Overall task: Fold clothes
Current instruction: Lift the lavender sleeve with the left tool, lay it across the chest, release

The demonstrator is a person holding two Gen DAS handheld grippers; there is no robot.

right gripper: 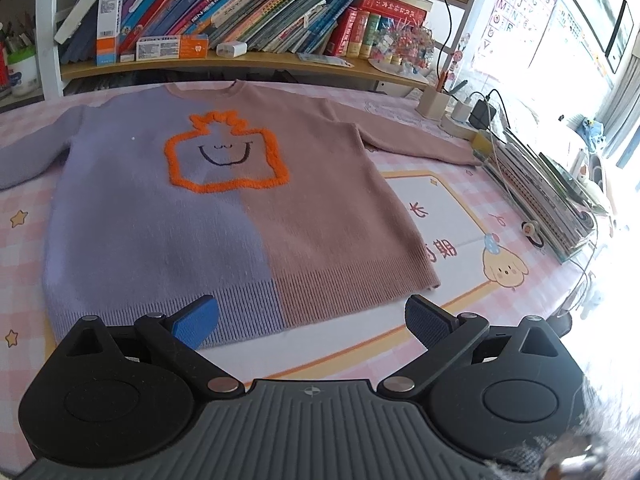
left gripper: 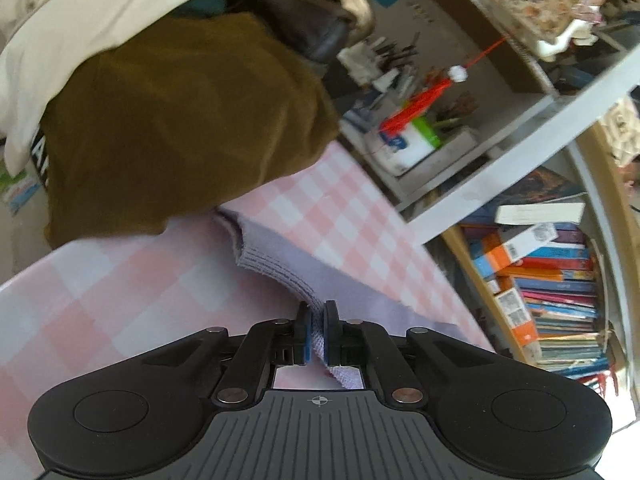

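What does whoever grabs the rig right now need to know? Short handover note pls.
Left tongs: shut on the sweater's lilac ribbed edge, which part is unclear.
Right tongs: open, hovering near the hem, holding nothing.
Sweater: flat, face up on the checked tablecloth, both sleeves spread out.
Brown garment is piled at the table end.
Done: sweater laid out, no fold visible.
Left: grip with the right tongs, then fold sleeves and body.

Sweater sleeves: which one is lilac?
The sleeve at the picture's left edge in the right wrist view is lilac; the other sleeve is dusty pink.
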